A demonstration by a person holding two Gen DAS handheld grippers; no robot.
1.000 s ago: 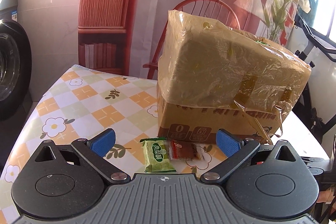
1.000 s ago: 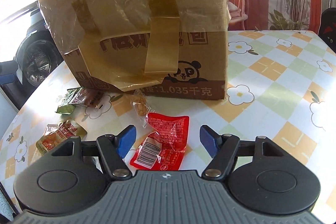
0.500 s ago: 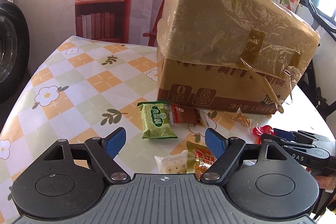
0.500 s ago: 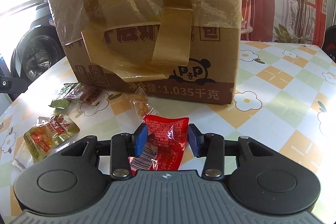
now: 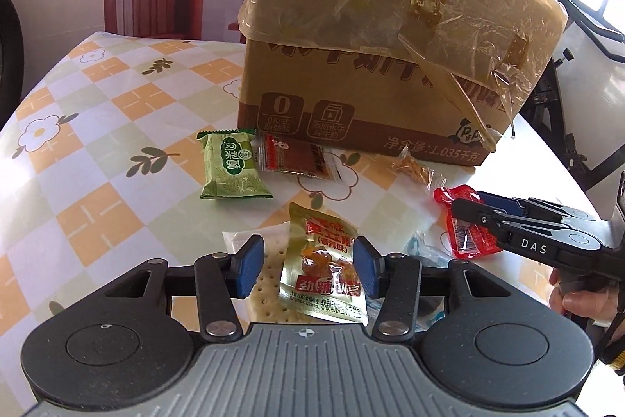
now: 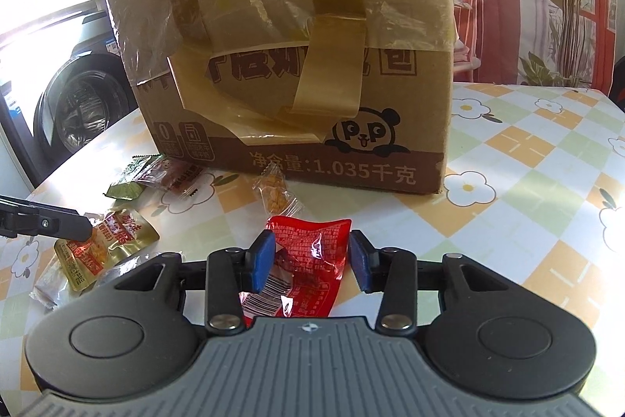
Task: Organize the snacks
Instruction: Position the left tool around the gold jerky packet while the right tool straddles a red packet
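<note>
A taped cardboard box (image 5: 383, 38) stands on the flowered table (image 5: 97, 182); it also shows in the right wrist view (image 6: 304, 65). My left gripper (image 5: 306, 270) is closing around a gold snack pouch (image 5: 322, 268) that lies on a white cracker pack (image 5: 269, 280); its pads touch the pouch's edges. My right gripper (image 6: 310, 260) is shut on a red snack packet (image 6: 308, 260), which also shows in the left wrist view (image 5: 465, 229). The gold pouch shows in the right wrist view (image 6: 101, 245).
A green snack pack (image 5: 230, 167), a brown-red sachet (image 5: 297, 161) and a small orange candy pack (image 5: 414, 170) lie in front of the box. A washing machine (image 6: 74, 92) stands beyond the table's left edge.
My left gripper has moved down and forward over the gold pouch and narrowed its jaws. My right gripper has closed on the red packet, which now crumples between the pads.
</note>
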